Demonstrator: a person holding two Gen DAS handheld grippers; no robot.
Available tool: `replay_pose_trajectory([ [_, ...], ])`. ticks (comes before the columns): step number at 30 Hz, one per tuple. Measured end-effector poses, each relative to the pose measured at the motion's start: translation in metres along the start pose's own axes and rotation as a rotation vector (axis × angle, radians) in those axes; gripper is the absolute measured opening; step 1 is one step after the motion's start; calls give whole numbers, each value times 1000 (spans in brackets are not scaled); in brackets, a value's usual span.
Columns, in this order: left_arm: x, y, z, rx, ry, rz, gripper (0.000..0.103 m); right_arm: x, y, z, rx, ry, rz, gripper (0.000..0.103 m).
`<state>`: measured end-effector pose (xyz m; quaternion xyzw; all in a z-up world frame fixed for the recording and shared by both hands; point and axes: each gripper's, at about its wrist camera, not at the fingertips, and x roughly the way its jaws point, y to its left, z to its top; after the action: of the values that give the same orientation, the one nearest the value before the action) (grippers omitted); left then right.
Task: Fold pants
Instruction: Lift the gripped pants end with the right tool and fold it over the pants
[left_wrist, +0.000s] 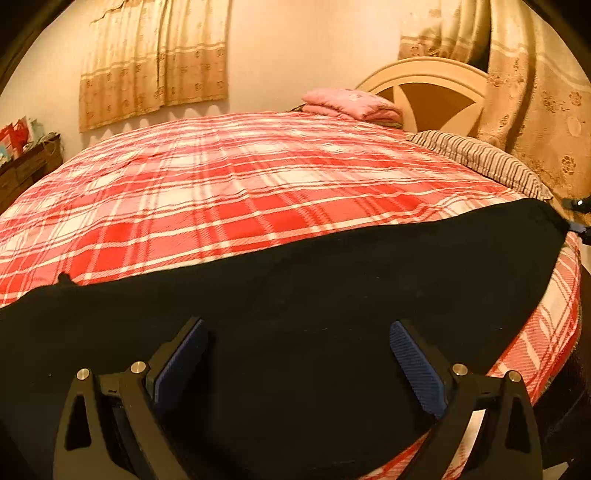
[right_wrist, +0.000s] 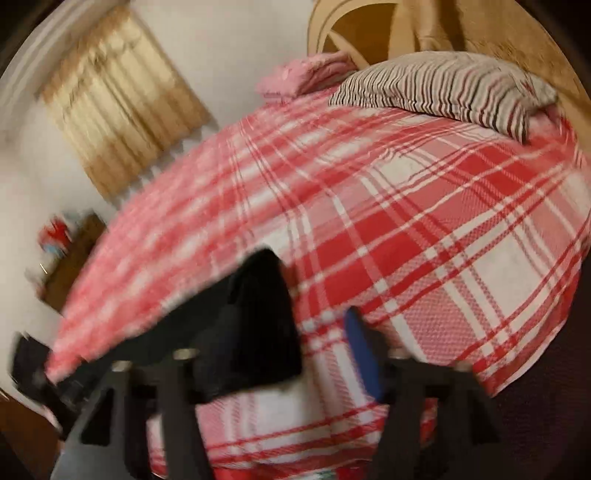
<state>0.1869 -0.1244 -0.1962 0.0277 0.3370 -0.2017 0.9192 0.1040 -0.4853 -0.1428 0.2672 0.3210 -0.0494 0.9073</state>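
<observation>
Across the near edge of the bed (left_wrist: 258, 192) lay the black pants (left_wrist: 314, 295), soft, limp, likely light; best pinched at an end corner. Both the left tool (left_wrist: 297, 363) and right tool (right_wrist: 291, 347) stood apart, clamping nothing.

The pants (left_wrist: 295, 295) are plain black with no pattern, and they lie on a bedspread (left_wrist: 221, 192) that is checked in red, pink and white, with thin white lines crossing the red squares. The pillow (right_wrist: 443, 85) has narrow stripes in dark brown and off-white, the folded blanket (left_wrist: 351, 103) is plain pink, the headboard (left_wrist: 428, 77) is cream with brown panels, and the curtains (left_wrist: 155, 62) are beige with a darker band of small flower shapes. The left gripper (left_wrist: 297, 363) is black with blue ribbed pads (left_wrist: 415, 369), and the right gripper (right_wrist: 295, 354) is black with a blue pad too.
</observation>
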Motion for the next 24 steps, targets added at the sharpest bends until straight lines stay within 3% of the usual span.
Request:
replay_pose_trajectory([
  [3,0,3,-2,-3,4,4,100,2,8,1,16,-9,61,66],
  [8,0,7,-3,0,5,17,100,23,22,-3,-40,45,15,63],
  [12,1,7,-4,11,5,23,100,34,17,-1,-54,72,-29,51],
  [18,3,5,-4,23,7,41,100,33,5,1,-39,158,77,49],
  [19,3,5,-4,23,7,41,100,33,2,1,-25,156,93,47],
  [21,3,4,-4,21,9,38,100,34,-5,2,5,150,111,27],
  [24,3,5,-4,12,10,33,100,35,-5,-1,-8,157,142,26],
])
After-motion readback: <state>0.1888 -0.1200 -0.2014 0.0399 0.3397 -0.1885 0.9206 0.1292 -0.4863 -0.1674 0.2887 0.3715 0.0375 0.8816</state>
